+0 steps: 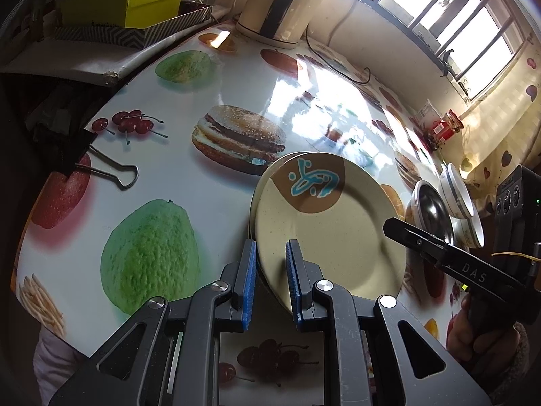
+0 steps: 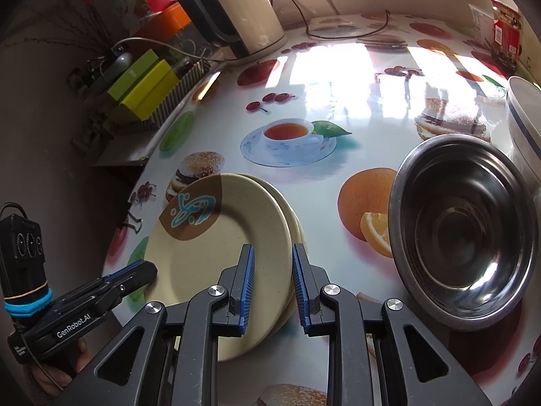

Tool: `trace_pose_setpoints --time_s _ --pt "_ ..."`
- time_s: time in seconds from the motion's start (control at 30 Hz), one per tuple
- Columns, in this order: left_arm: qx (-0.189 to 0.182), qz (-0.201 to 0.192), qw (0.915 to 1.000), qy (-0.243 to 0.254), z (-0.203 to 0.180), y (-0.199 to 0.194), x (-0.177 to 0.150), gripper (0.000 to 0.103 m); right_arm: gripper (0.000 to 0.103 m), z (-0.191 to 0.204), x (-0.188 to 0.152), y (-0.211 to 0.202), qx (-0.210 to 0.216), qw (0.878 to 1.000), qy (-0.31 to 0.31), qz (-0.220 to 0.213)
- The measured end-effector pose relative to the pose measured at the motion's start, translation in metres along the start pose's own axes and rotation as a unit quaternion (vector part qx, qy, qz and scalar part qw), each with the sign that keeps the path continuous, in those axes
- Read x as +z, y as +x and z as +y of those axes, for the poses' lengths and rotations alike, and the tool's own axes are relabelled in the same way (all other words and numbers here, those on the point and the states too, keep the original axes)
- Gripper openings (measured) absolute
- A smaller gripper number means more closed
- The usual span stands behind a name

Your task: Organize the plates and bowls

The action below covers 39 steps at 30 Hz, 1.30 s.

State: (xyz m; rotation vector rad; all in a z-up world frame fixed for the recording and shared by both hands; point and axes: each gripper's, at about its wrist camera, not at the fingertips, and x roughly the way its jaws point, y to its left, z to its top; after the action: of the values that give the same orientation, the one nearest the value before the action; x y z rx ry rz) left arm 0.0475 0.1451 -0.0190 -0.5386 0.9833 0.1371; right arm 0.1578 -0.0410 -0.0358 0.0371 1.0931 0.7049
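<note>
A cream plate with a brown patch and blue motif [image 1: 331, 230] lies on top of other cream plates on the table; it also shows in the right wrist view [image 2: 216, 247]. My left gripper [image 1: 270, 280] is open, its jaws straddling the plate's near left rim. My right gripper [image 2: 272, 291] is open, its jaws straddling the stack's right rim. A steel bowl [image 2: 463, 233] stands right of the plates, with white blue-rimmed bowls [image 2: 522, 125] behind it. The steel bowl [image 1: 432, 213] and white bowls [image 1: 456, 189] also show in the left wrist view.
The table [image 2: 338, 77] has a glossy food-print cover. An electric kettle [image 2: 243, 10] with a cord stands at the back. Green boxes [image 2: 145, 88] sit on a side shelf. A binder clip [image 1: 101, 165] is at the table's left edge. Red jars [image 1: 446, 125] stand by the wall.
</note>
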Motion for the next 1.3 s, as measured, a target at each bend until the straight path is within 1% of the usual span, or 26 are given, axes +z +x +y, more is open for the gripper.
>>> trace_pose_setpoints --time_s 0.33,0.83,0.9,1.0,1.07,1.13,1.17,1.3 --pt "0.01 -0.003 0.9999 0.007 -0.0023 0.0021 -0.0009 0.018 0.022 -0.001 -0.0005 0.0016 -0.004 1.0 -0.006 0.0" --pt "0.01 -0.007 0.9999 0.01 -0.0027 0.0018 -0.0013 0.018 0.024 -0.0025 0.0013 0.0022 -0.002 1.0 -0.002 -0.001" --pt "0.011 -0.007 0.9999 0.01 -0.0023 0.0019 -0.001 0.02 0.024 -0.0021 0.001 0.0021 -0.002 1.0 -0.002 -0.002" --pt "0.011 -0.008 0.9999 0.01 -0.0024 0.0019 -0.0008 0.02 0.026 -0.0022 0.0008 0.0022 -0.002 1.0 -0.001 -0.003" --pt "0.014 -0.008 0.9998 0.012 -0.0032 0.0021 -0.0008 0.02 0.029 -0.0024 0.0007 0.002 0.0 1.0 -0.002 -0.002" --pt "0.016 -0.008 0.9997 0.014 -0.004 0.0016 -0.0009 0.02 0.035 -0.0016 0.0011 0.0021 0.0 1.0 -0.005 -0.004" --pt "0.018 -0.008 0.9997 0.016 -0.0047 0.0018 -0.0009 0.021 0.037 -0.0009 0.0005 0.0014 0.0 1.0 -0.005 -0.005" --pt "0.02 -0.006 0.9997 0.013 -0.0044 0.0037 -0.001 0.026 0.039 -0.0003 -0.0004 0.001 0.001 1.0 -0.005 -0.006"
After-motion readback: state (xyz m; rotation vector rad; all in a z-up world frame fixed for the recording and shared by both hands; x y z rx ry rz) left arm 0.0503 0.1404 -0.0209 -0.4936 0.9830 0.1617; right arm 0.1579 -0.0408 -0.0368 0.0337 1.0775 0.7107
